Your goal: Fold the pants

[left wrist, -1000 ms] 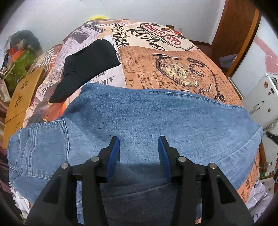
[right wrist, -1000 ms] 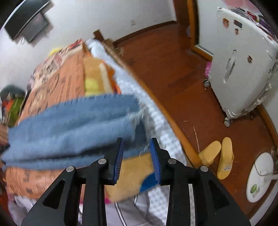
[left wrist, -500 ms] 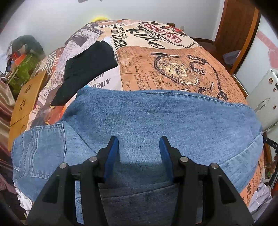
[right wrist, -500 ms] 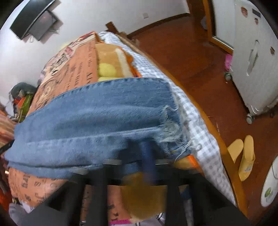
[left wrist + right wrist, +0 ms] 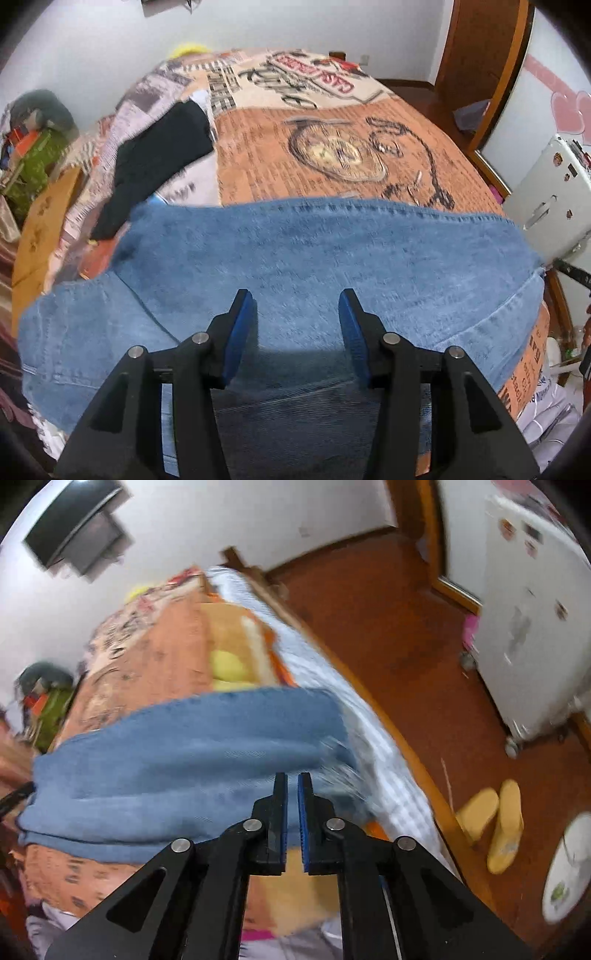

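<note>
Blue jeans (image 5: pixel 314 266) lie across the near part of a bed with a newspaper-print cover (image 5: pixel 332 122), folded lengthwise. My left gripper (image 5: pixel 297 306) is open and empty, just above the jeans' middle. In the right wrist view the jeans (image 5: pixel 192 753) stretch leftward, with the frayed leg hems at the right. My right gripper (image 5: pixel 291 788) has its jaws almost together at the near edge of the denim close to the hems; whether cloth is pinched between them does not show.
A black garment (image 5: pixel 159 155) lies on the bed beyond the jeans at left. A white fridge (image 5: pixel 535 620) stands on the wooden floor at right, with yellow slippers (image 5: pixel 495 827) and a white fan base (image 5: pixel 569 867) near the bed's wooden edge.
My right gripper has closed from open to nearly shut at the leg end of the jeans. The left gripper stayed open, shifting slightly over the denim.
</note>
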A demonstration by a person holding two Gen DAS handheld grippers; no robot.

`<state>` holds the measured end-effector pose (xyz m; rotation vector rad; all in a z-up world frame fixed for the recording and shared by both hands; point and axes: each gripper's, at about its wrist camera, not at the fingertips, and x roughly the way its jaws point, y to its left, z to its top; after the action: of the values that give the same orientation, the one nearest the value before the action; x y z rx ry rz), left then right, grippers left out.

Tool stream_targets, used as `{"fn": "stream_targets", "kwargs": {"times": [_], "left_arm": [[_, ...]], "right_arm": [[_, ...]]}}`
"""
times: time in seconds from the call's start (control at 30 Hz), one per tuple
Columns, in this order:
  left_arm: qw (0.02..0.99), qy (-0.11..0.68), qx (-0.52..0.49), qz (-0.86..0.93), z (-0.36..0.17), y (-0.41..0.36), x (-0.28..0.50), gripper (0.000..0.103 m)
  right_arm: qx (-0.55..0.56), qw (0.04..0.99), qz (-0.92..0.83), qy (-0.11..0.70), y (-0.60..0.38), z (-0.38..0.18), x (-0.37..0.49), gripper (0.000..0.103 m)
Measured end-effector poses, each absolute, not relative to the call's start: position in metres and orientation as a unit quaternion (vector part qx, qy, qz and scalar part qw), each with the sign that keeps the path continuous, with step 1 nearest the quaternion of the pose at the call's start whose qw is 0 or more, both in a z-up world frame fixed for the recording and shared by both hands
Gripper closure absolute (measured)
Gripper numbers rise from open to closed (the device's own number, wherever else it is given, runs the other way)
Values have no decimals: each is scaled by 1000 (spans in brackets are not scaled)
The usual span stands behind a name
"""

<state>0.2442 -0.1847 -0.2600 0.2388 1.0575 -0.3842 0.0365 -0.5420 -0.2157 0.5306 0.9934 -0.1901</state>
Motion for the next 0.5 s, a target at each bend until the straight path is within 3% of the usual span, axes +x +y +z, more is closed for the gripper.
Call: {"fn": "stream_targets", "kwargs": {"times": [0.1,0.5], "left_arm": [[843,495,108,-180,-263,-184,240,54],[845,492,102,-185,-264,-180,237,53]], "right_arm": [[234,844,-53,480,-524,-220,59,72],[202,798,17,568,-498,-254,50,72]]}}
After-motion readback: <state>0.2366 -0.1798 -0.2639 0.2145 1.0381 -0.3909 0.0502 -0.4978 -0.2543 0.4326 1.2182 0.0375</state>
